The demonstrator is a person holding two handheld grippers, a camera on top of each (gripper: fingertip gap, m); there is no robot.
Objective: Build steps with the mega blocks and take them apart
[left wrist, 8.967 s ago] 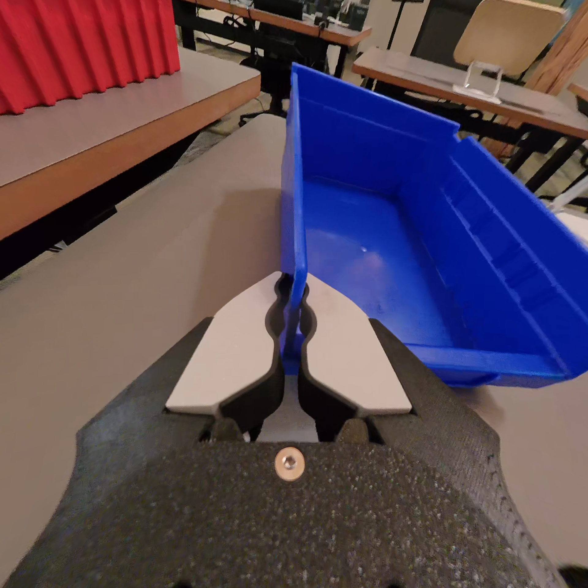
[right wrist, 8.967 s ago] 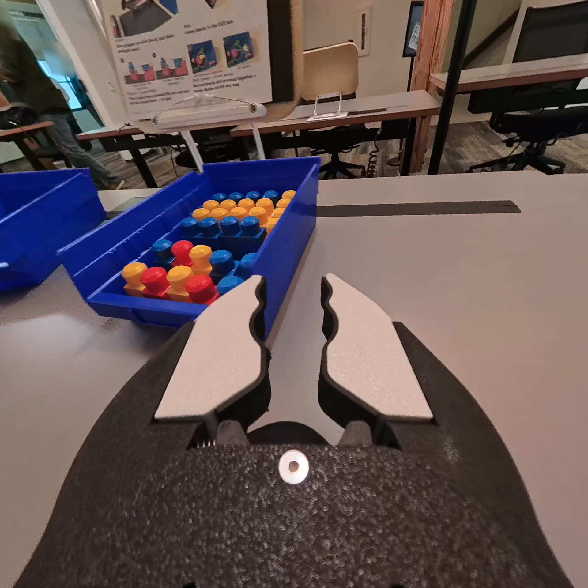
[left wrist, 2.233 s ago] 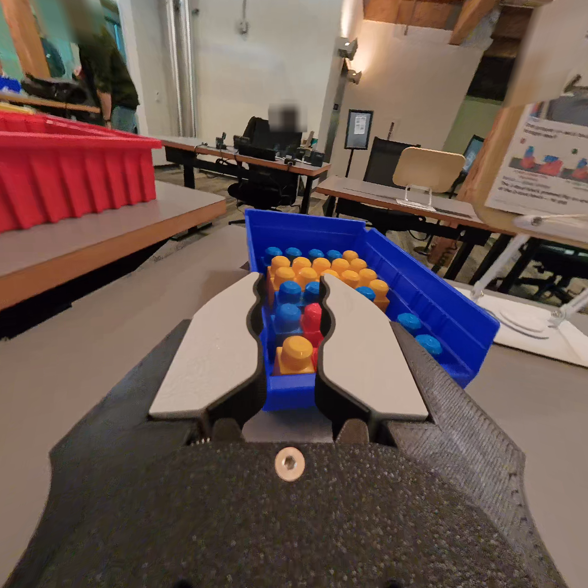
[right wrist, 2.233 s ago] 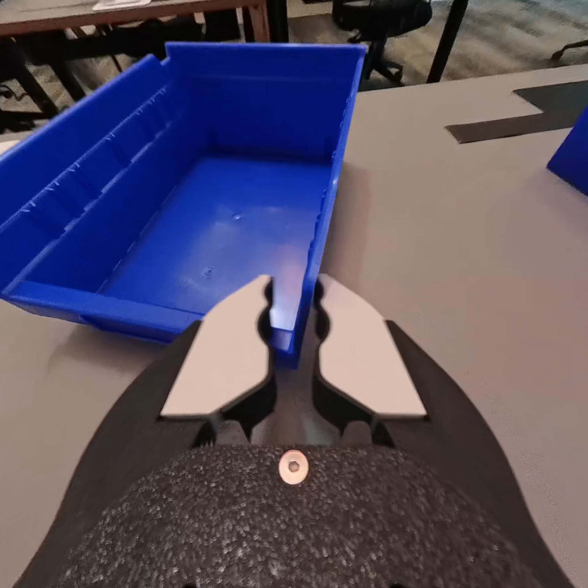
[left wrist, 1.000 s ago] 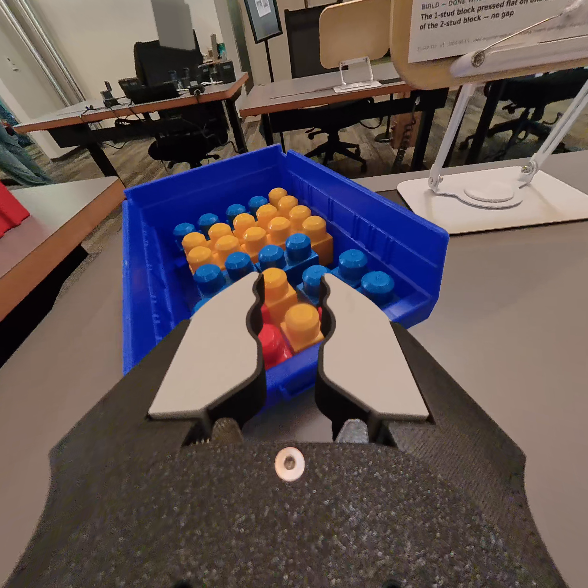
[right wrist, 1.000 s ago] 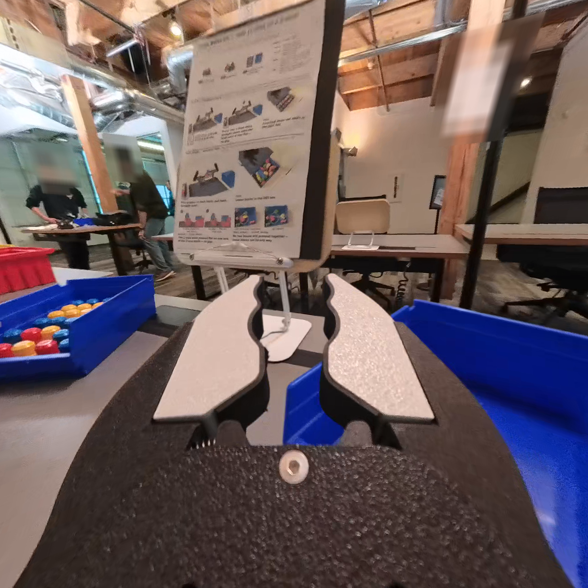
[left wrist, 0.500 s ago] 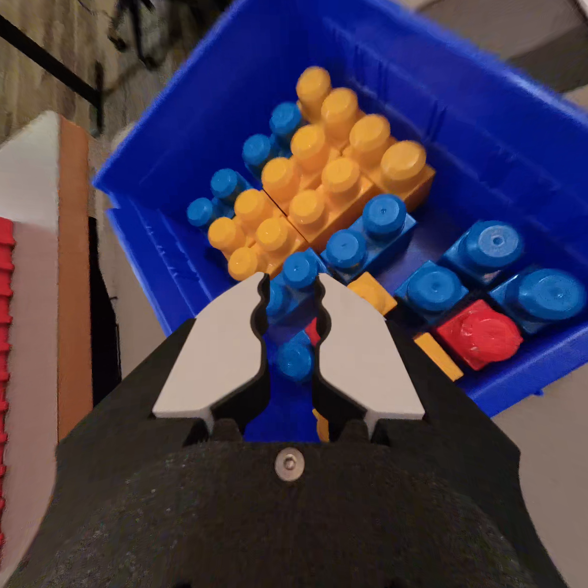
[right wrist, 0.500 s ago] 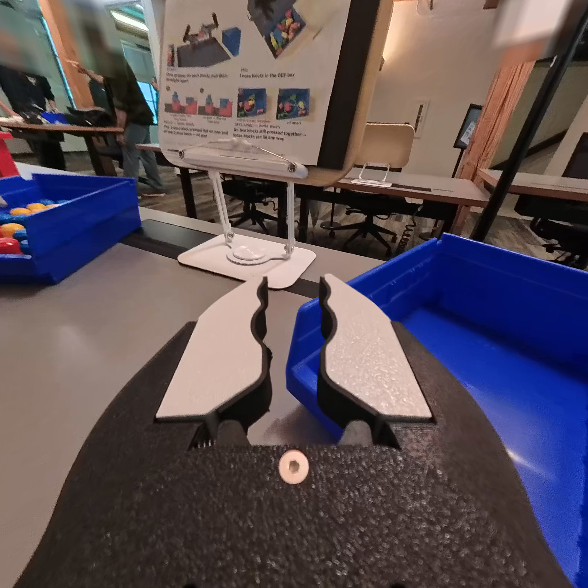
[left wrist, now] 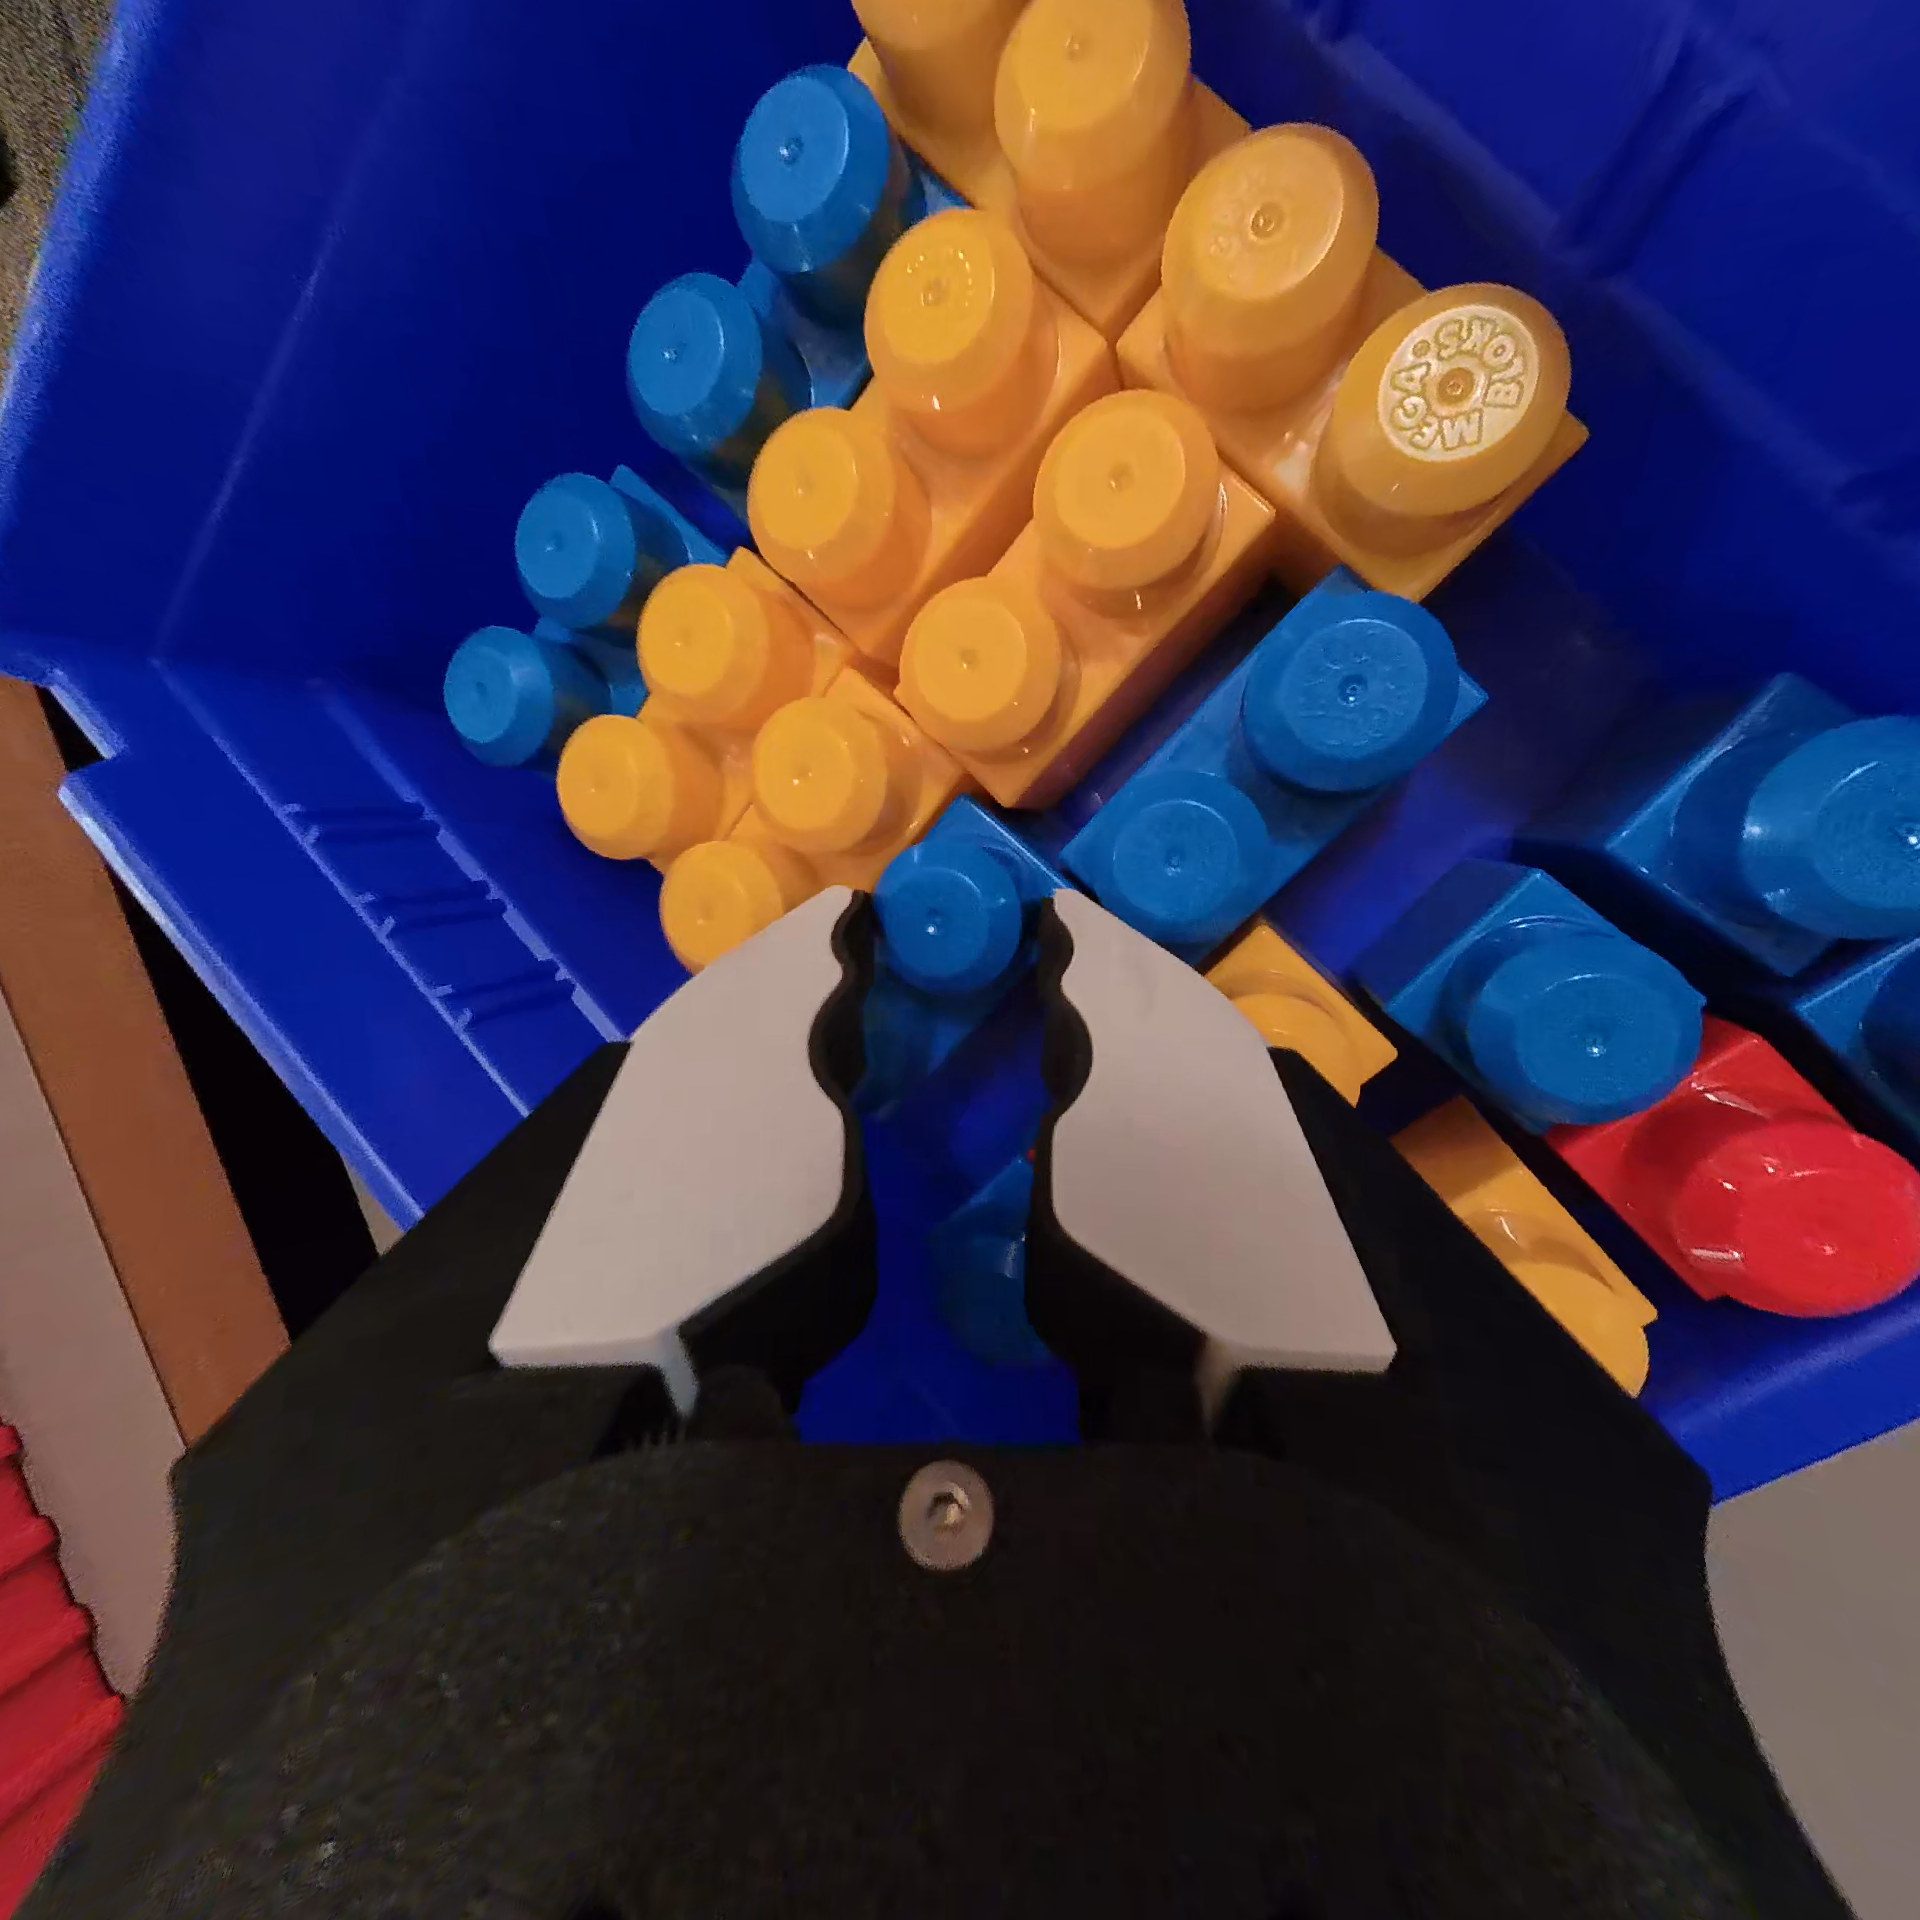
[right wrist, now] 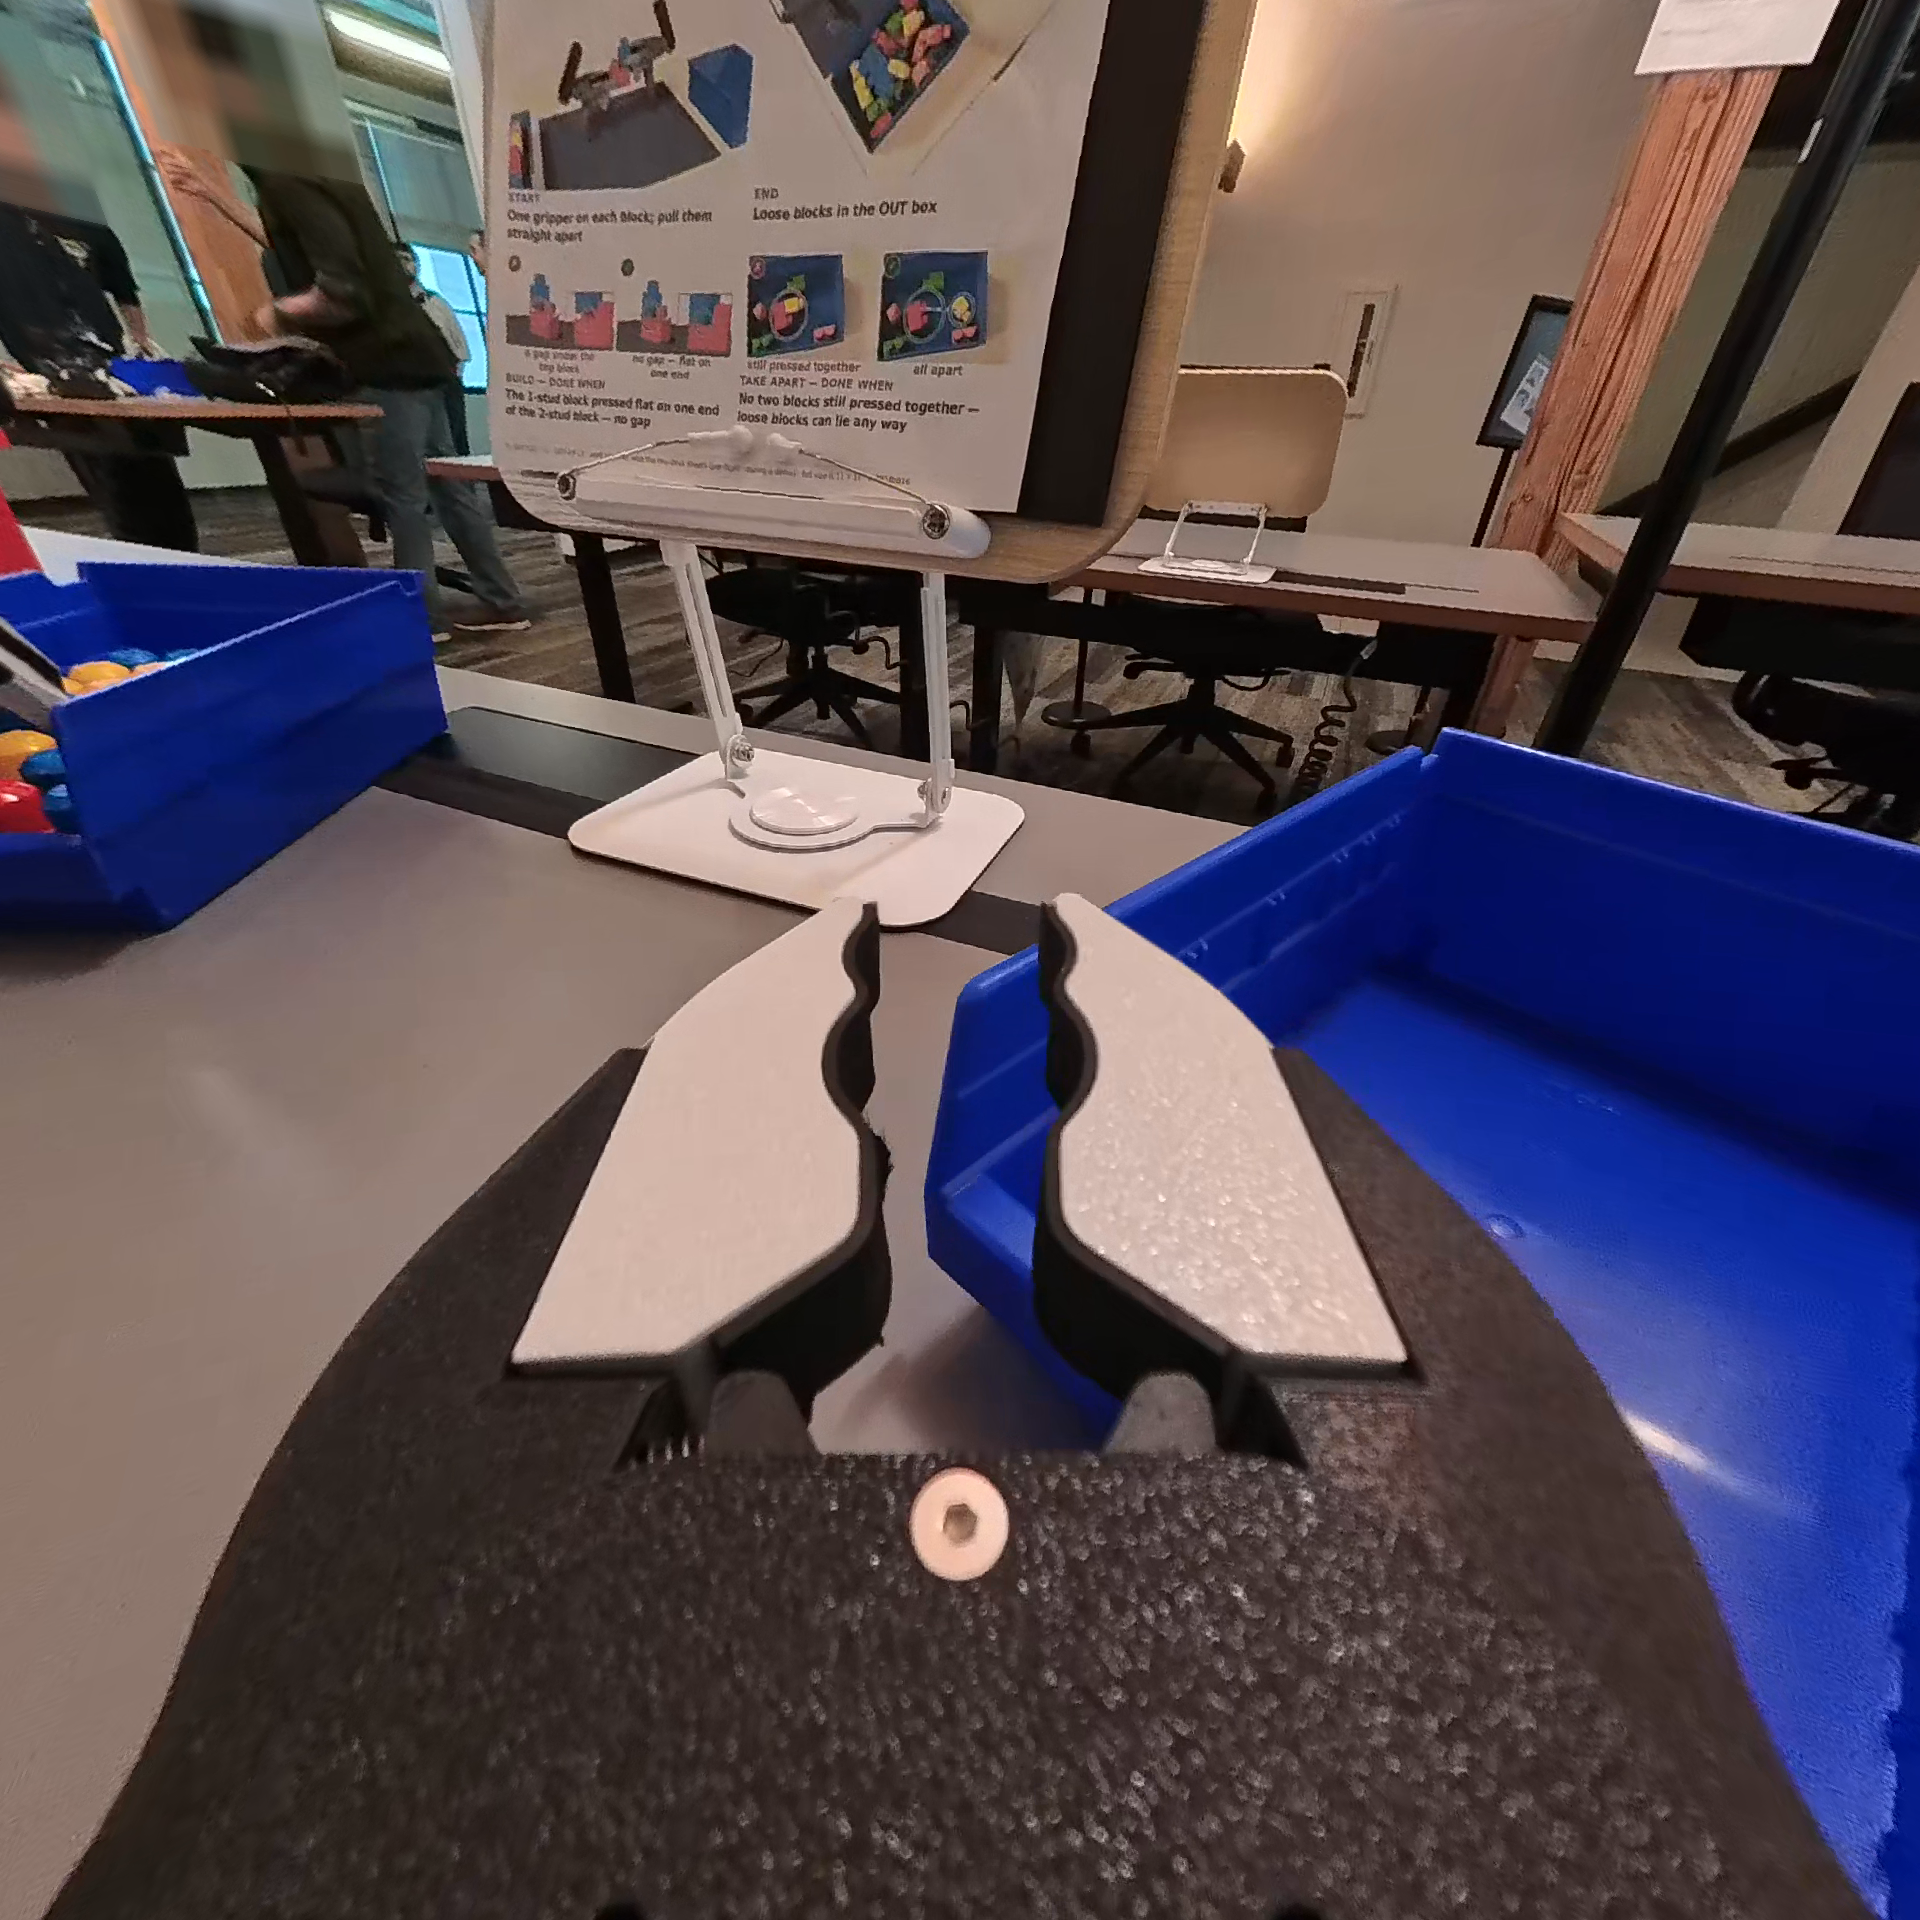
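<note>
**Left gripper over the block bin, right gripper idle at the empty bin**

Grey bench (right wrist: 260,1091) carries two blue bins and a white stand (right wrist: 800,831) holding an instruction sheet (right wrist: 790,239) at its far edge. Office desks and chairs sit behind; two people stand far left in the right wrist view, heads blurred.

I have the left gripper (left wrist: 948,925) pointed down into the block bin (left wrist: 312,312), which sits at the bench's left edge. Its fingers are parted, straddling the stud of a blue mega block (left wrist: 940,930); I see a narrow gap on either side of the stud, so I cannot say they touch it. Not gripping anything that I can confirm.

Around that block: yellow two-stud blocks (left wrist: 1039,582) packed toward the bin's far wall, more blue blocks (left wrist: 1268,769) to the right, one red block (left wrist: 1766,1195) near the bin's near right wall. All loose or side by side; whether any are pressed together I cannot tell.

I hold the right gripper (right wrist: 958,914) level above the bench, fingers apart, nothing between them. The left corner of the empty bin (right wrist: 1558,1039) lies just under its right finger (right wrist: 1195,1195). The block bin shows well apart at the bench's left.
</note>
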